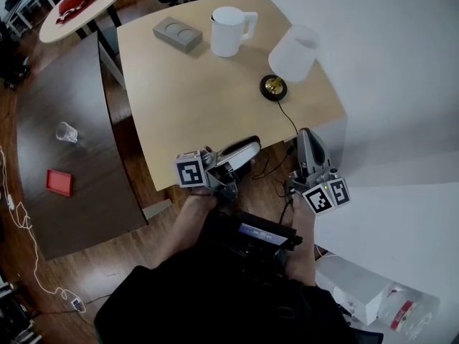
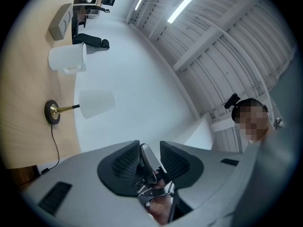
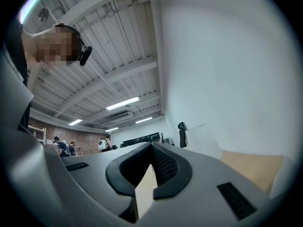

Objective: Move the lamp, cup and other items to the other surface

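The jaws of the right gripper (image 3: 151, 144) are pressed together with nothing between them. The jaws of the left gripper (image 2: 149, 144) stand slightly apart with a silver metal piece (image 2: 149, 163) in the gap; I cannot tell whether they pinch it. Beyond both, on the table (image 1: 201, 106), stand the lamp (image 1: 290, 54), white cup (image 1: 229, 31) and grey block (image 1: 177, 34)

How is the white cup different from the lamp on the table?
The cup has a handle on its side; the lamp has none. The lamp has a gold stem, a round dark base and a black cord; the cup is one plain piece. The cup stands beside the grey block; the lamp stands nearer the person's edge of the table. Both are white and stand upright on it.
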The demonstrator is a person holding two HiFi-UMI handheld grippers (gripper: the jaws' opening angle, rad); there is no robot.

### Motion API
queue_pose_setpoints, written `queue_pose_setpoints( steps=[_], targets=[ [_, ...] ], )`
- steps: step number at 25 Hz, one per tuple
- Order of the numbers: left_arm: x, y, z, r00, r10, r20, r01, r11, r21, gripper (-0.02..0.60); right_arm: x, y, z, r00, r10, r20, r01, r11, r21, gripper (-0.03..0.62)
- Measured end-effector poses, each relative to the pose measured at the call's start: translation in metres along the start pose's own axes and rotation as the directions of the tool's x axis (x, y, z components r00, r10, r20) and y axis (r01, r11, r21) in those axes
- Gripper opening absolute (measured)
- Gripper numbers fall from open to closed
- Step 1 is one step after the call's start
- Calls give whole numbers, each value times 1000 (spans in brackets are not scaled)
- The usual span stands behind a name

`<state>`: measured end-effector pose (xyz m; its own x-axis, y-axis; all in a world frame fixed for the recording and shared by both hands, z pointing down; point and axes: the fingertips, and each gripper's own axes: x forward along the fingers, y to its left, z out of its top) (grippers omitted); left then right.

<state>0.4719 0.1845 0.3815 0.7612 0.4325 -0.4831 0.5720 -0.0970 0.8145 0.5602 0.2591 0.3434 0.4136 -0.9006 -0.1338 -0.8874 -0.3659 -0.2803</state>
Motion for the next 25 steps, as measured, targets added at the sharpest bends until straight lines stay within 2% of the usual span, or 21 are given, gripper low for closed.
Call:
queue_pose_setpoints(
  steps=[5, 15, 22, 25],
  targets=[
    [3, -15, -17, 999, 29, 18, -29, 999, 42, 138, -18, 4, 5, 998, 54, 13, -55, 998, 29, 14],
    [21, -43, -95, 992, 98, 82, -106, 990, 97, 138, -92, -12, 21, 989, 142, 45, -146, 982, 118, 14],
    [10, -87, -151, 978, 129, 162, -160, 967, 198, 140, -143, 13, 25, 963, 262, 58, -268, 949, 166, 14],
    [-6, -102, -174, 967, 156, 203, -201, 954, 221, 138, -159, 32, 18, 946, 318, 58, -323, 928, 188, 14]
  ],
)
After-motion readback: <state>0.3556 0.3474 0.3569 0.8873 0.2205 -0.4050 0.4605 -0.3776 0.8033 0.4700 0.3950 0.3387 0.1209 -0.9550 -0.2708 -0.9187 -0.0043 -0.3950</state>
